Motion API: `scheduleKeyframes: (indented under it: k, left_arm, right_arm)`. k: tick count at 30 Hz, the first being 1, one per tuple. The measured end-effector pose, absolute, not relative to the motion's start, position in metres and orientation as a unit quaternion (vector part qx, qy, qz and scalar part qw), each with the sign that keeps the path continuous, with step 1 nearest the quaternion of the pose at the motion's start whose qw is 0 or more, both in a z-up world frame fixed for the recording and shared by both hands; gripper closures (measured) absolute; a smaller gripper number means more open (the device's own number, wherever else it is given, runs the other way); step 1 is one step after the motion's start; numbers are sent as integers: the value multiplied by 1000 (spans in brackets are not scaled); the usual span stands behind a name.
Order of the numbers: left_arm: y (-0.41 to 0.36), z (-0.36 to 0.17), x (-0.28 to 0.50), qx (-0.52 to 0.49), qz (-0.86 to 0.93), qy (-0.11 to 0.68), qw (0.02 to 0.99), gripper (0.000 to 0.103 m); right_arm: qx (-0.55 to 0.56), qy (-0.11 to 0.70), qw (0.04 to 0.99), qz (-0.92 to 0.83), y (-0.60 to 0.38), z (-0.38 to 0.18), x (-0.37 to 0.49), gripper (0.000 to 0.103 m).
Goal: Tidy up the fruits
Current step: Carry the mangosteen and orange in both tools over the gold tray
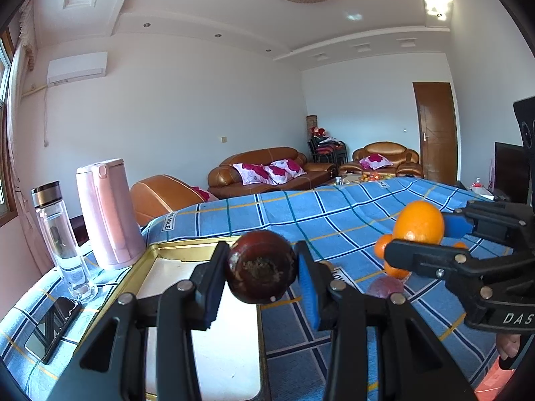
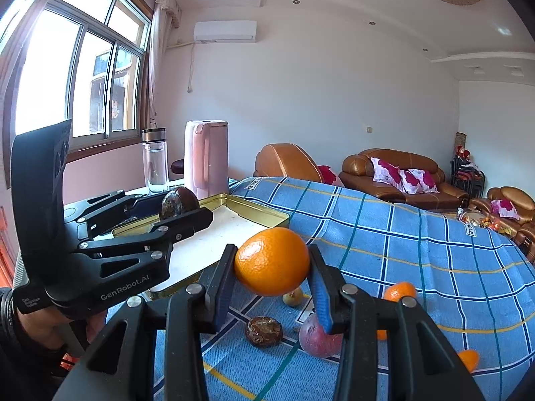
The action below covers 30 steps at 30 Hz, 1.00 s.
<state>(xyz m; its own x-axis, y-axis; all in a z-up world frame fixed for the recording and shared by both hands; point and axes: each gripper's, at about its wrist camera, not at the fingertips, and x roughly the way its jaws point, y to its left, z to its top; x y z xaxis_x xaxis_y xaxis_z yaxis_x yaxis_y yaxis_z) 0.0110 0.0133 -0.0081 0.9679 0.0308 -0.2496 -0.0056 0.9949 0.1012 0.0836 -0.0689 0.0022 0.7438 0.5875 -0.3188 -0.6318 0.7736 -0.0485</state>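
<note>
My left gripper (image 1: 262, 269) is shut on a dark brown round fruit (image 1: 260, 267), held in the air over the gold-rimmed tray (image 1: 174, 250). The same gripper (image 2: 180, 205) and dark fruit (image 2: 179, 202) show at the left of the right wrist view, above the tray (image 2: 254, 210). My right gripper (image 2: 272, 262) is shut on an orange (image 2: 272, 262), lifted above the blue checked cloth (image 2: 418, 250); it shows as the orange (image 1: 418, 222) at the right of the left wrist view. On the cloth below lie another dark fruit (image 2: 264, 331), a reddish fruit (image 2: 316, 337), a small yellowish fruit (image 2: 292, 297) and small oranges (image 2: 399, 291).
A pink kettle (image 1: 107, 214), a clear bottle (image 1: 62, 234) and a phone (image 1: 53, 324) stand left of the tray. A hand (image 2: 43, 327) holds the left gripper's handle. Brown sofas (image 1: 271, 170) lie beyond the table's far edge.
</note>
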Motion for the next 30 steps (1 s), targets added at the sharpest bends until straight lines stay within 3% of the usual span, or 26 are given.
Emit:
scheduleKeyframes:
  k: [30]
  left_arm:
    - [101,-27,56,25,69,204,976,62]
  right_arm:
    - [-127,172,902,374,21,10,141,60]
